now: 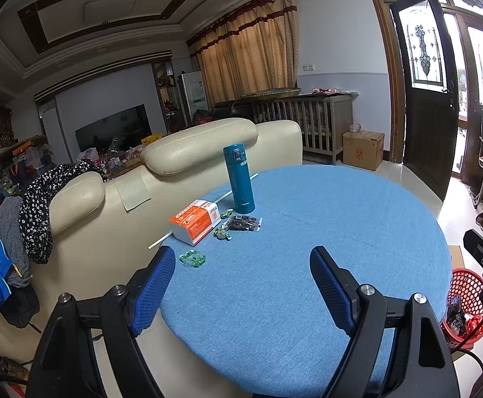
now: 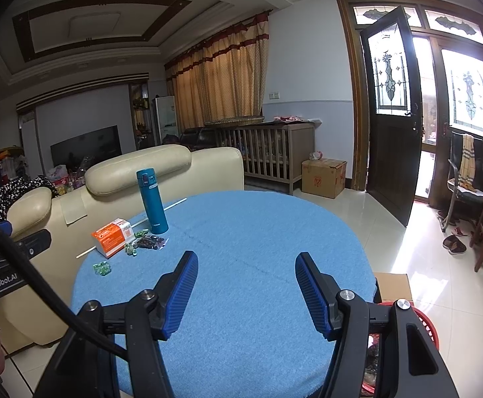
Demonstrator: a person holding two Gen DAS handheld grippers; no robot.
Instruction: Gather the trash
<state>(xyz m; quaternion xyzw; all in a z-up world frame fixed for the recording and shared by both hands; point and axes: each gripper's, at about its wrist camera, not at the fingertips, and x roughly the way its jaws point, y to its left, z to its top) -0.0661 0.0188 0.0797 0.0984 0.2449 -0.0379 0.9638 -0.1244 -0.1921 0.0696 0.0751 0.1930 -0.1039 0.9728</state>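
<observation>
We held the left tool and right tool spread, both empty, above the blue bench. Logged there: green wrappers, orange box, teal flask.

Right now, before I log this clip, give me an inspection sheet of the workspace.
Surface: round table with a blue cloth, bare on the near half.
Job's things: green wrappers, more wrappers, a clear bag of dark bits; red basket on the floor, already holding trash.
Clutter: teal flask, orange-white box, white stick.
Grippers: left tool and right tool open, holding nothing.
Cables: black cable at the left tool.
Surroundings: cream sofa, cardboard box, open door.
</observation>
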